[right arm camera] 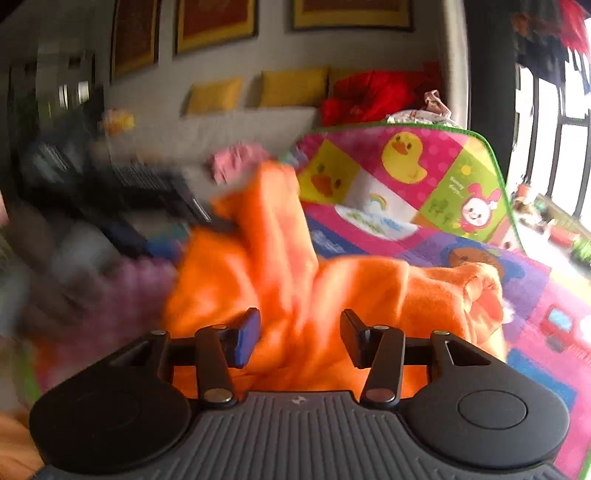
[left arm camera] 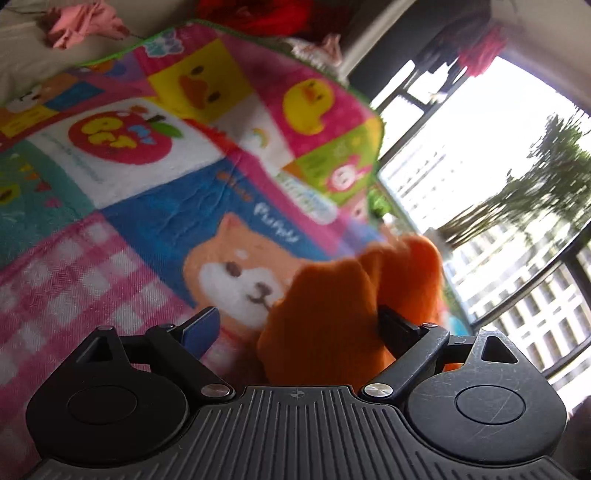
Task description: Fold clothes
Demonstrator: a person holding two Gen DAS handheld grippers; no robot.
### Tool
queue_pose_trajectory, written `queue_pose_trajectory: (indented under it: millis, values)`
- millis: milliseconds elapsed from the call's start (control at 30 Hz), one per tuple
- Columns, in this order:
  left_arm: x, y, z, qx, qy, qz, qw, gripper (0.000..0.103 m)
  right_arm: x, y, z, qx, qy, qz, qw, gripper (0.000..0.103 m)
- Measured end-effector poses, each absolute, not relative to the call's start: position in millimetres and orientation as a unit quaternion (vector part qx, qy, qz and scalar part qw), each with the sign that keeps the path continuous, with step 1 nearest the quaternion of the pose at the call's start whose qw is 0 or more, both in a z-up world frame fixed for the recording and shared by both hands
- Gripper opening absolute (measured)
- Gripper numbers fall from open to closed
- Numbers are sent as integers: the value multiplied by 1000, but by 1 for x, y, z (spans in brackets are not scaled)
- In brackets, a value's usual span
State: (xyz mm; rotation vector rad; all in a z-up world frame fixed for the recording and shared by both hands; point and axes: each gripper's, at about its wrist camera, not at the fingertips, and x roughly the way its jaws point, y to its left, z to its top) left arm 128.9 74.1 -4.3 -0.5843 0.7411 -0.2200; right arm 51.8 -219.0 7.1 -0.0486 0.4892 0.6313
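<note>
Both grippers agape around orange cloth [right arm camera: 280,266]

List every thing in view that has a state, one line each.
orange garment: bunched, unfolded, lying on the mat
left gripper: jaws apart, orange cloth between them
right gripper: jaws apart, orange cloth between them
play mat: spread flat
pink garment: crumpled, beyond the mat

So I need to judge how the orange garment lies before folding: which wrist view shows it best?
The right wrist view: the orange garment spreads bunched across the colourful mat, motion-blurred on the left. The left wrist view shows only a bunched part between its fingers.
</note>
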Motion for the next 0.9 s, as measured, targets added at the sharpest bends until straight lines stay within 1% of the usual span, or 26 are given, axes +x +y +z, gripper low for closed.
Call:
queue_pose_trajectory:
  millis: [33,67,167,233,267,300,333,367,433,500,667,733,800,900]
  values:
    - [134,72,-10,-282,364,-104,881,92,53,-221,8,-3,243,311,919,68]
    - [137,70,-15,-288,370,-107,877,92,55,-223,8,16,249,316,915,72]
    - [141,66,-21,-302,377,-110,868,92,55,-211,-4,10,270,324,907,73]
    - [140,63,-19,-298,379,-111,869,92,51,-195,-9,-20,260,335,906,72]
    - [139,61,-17,-293,379,-114,870,92,49,-187,-10,-40,248,338,907,66]
    - [139,59,-14,-289,379,-116,871,92,48,-182,-10,-53,235,337,910,58]
    - [139,57,-10,-284,378,-119,873,91,48,-177,-9,-62,223,336,913,43]
    - [139,53,-5,-278,375,-124,875,91,50,-178,-5,-56,218,333,916,32]
    - [140,47,8,-268,362,-131,883,93,57,-193,5,-23,208,319,924,24]
    - [144,43,21,-271,345,-147,886,94,63,-216,17,5,192,295,936,22]
    - [158,16,42,-249,332,-167,894,97,82,-280,24,18,170,193,966,22]
    - [164,0,42,-235,344,-173,892,97,92,-302,22,14,166,150,975,22]
    - [171,-18,36,-226,363,-184,885,98,107,-318,16,-20,157,110,981,22]
    - [177,-43,24,-218,387,-202,873,98,143,-343,2,-52,172,70,981,22]
